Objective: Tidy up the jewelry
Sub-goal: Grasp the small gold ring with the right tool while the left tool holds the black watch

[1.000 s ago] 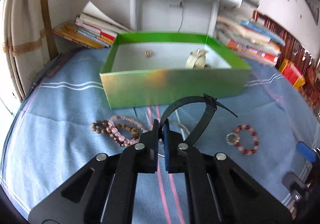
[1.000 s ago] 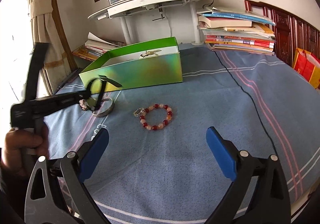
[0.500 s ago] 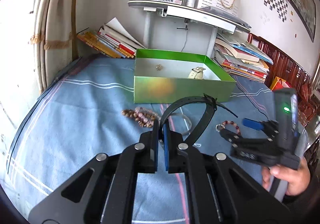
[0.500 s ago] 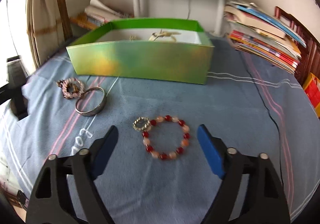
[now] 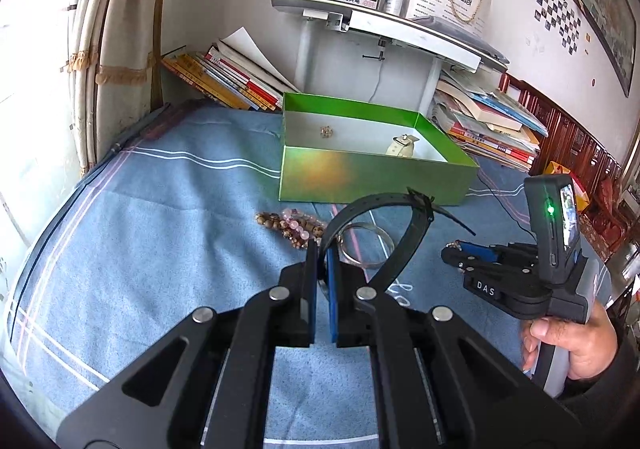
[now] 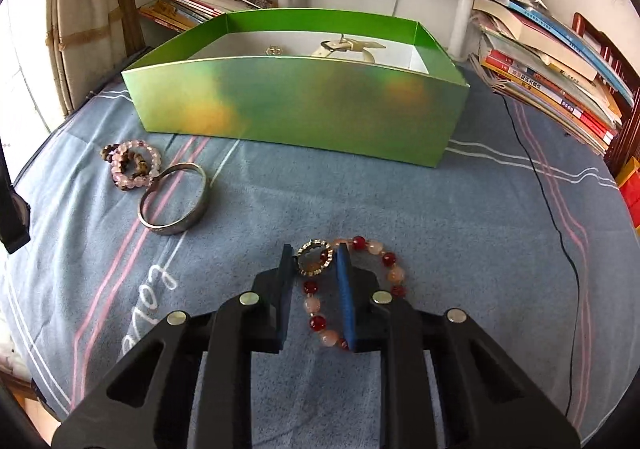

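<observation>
My left gripper [image 5: 323, 249] is shut on a black watch strap [image 5: 376, 205], which loops up above the blue bedspread. My right gripper [image 6: 314, 247] is down on the bedspread with its jaws closing. Its blue pads press on either side of the ring charm [image 6: 315, 263] of a red and peach bead bracelet [image 6: 314, 323]. The green box [image 6: 296, 101] stands behind, holding a cream watch [image 5: 402, 145] and a small gold piece [image 5: 327, 131]. A silver bangle [image 6: 174, 199] and pink and brown bead bracelets [image 6: 130, 165] lie to the left.
Stacks of books [image 6: 552, 61] flank a white stand [image 5: 376, 21] behind the box. A black cable [image 6: 544, 185] runs down the bedspread on the right. A hand [image 5: 576, 341] holds the right gripper's handle at the right of the left wrist view.
My right gripper came down over the red bead bracelet and its jaws narrowed from wide apart to the ring charm. My left gripper drew back from the box, still holding the strap.
</observation>
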Demonstrator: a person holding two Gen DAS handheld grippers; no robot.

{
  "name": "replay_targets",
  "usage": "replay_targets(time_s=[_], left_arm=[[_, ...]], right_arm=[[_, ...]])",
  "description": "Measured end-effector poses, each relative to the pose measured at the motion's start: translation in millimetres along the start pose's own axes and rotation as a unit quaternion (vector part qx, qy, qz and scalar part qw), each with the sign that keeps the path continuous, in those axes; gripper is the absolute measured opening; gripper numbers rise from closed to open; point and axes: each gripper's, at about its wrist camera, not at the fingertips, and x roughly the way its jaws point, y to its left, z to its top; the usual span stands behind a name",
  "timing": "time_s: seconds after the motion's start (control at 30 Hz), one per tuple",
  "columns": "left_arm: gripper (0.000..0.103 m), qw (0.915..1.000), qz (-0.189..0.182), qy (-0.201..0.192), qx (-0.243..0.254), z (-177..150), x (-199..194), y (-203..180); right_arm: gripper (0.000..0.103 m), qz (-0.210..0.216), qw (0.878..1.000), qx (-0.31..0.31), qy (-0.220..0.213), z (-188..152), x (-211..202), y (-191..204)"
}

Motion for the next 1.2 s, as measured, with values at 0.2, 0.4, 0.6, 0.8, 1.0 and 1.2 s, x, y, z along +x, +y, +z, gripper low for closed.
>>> replay_targets(time_s=[0.2,0.4,0.6,0.8,1.0,1.2], left_arm=[[0.005,1.0000,0.002,-0.007,-0.001,0,-9,0],[0.005,0.9999,0.000,-0.016,0.002,-1,-23,-5],[0.005,0.9997,-0.001,-0.022,0.009,-9,-40,-10],[0.005,0.9998,0.001,-0.019,0.009,-19,-48,-9],[0.005,0.9998,0.002,-0.014,0.013,-25,-50,-12],[0.005,0.9998,0.003,-0.015,0.015,-26,-53,-14]], right_arm=[[0.021,0.004,0.999,0.006,-0.040,-4,-27,-2],[0.021,0.007,0.995,0.020,-0.096,-16,-75,-6],[0.021,0.013,0.989,0.039,-0.142,-36,-122,-10],[0.021,0.022,0.987,0.046,-0.154,-54,-141,-12],[0.021,0.023,0.986,0.049,-0.155,-61,-146,-14],[0.021,0.025,0.986,0.046,-0.158,-62,-149,-11]])
